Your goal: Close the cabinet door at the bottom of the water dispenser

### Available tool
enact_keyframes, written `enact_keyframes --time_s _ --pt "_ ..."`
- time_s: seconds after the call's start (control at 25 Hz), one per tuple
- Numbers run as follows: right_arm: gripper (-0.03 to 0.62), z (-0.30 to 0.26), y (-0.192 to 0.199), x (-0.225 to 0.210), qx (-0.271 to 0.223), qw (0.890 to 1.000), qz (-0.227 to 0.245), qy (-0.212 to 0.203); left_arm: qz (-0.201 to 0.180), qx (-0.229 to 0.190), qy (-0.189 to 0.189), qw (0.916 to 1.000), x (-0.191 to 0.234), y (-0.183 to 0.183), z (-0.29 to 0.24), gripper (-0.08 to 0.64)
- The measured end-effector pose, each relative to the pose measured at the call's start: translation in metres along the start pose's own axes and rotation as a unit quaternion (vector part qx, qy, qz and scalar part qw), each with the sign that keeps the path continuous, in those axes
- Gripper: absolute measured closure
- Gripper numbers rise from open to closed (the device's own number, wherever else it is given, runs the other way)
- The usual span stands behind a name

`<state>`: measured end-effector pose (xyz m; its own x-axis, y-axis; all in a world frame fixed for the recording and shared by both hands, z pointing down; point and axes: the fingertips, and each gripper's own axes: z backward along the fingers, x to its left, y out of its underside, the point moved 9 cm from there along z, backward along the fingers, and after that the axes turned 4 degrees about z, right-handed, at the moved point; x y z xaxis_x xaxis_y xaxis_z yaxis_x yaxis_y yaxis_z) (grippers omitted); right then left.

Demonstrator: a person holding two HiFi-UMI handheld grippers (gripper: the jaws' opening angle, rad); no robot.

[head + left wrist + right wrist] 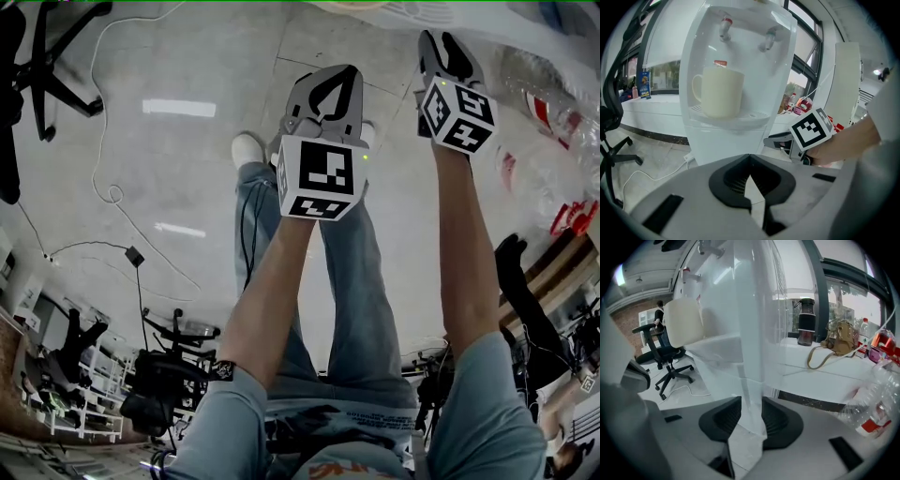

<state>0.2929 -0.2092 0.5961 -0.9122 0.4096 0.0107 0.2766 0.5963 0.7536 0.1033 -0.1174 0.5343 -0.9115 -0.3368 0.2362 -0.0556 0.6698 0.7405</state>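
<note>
The white water dispenser [740,70] fills the left gripper view, with a cream mug [721,91] on its drip tray under two taps. My left gripper [750,157] is shut with nothing in it and points at the dispenser's front; its lower part is hidden behind the jaws. In the right gripper view the white cabinet door [751,380] stands edge-on between the jaws of my right gripper [749,404], whose pads close on it. The right gripper [777,139] also shows to the right of the dispenser. From the head view both grippers [333,89] [448,47] are held out ahead.
An office chair [47,56] and a loose cable [105,192] are on the floor to the left. A counter to the right carries a dark flask [806,326], a tan bag [836,341] and plastic bottles [876,404]. The person's legs [347,281] are below the grippers.
</note>
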Motion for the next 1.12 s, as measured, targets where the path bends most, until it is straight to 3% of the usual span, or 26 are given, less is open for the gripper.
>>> enact_keyframes --time_s 0.56,0.8,1.12 --pt "0.545 0.085 -0.026 0.091 -0.044 0.997 -0.061 -0.001 -0.021 -0.033 0.011 0.9992 0.041 -0.024 0.097 0.540" --pt "0.561 0.133 -0.072 0.144 -0.073 0.994 -0.083 -0.018 -0.029 -0.051 0.012 0.9982 0.066 -0.053 0.161 0.540" --pt "0.565 0.195 -0.156 0.186 -0.124 0.989 -0.077 -0.034 -0.026 -0.109 0.006 0.9936 0.087 -0.117 0.235 0.540"
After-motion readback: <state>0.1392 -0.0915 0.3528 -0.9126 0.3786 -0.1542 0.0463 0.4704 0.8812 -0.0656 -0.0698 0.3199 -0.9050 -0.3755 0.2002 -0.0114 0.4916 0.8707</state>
